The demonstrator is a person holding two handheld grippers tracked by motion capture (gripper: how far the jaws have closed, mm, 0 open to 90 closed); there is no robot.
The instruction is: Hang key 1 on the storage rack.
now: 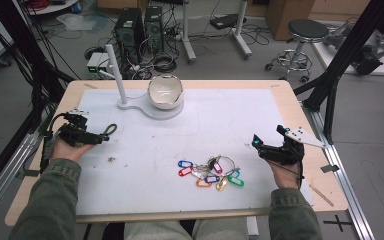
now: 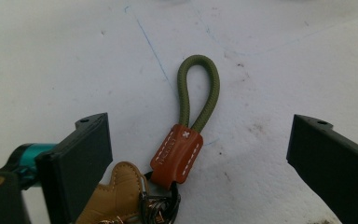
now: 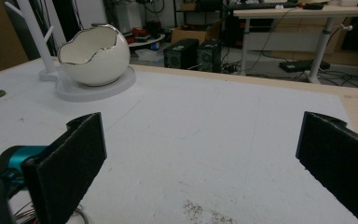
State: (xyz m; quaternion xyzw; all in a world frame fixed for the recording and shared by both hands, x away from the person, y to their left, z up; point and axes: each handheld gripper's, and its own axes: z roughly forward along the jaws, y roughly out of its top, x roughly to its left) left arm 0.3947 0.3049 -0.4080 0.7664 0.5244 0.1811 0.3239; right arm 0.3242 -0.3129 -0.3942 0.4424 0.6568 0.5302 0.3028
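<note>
One olive cord loop with a brown leather tab lies untouched between the left hand-held gripper's parted jaws.

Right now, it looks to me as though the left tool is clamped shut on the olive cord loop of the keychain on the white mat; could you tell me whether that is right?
Not quite. The left tool is open, not clamped: in the left gripper view its jaws stand well apart on either side of the olive cord loop, touching neither it nor the brown leather tab. The keychain does lie on the white mat.

We see an olive cord-loop keychain (brown stitched leather clasp) lying flat on the white mat.
</note>
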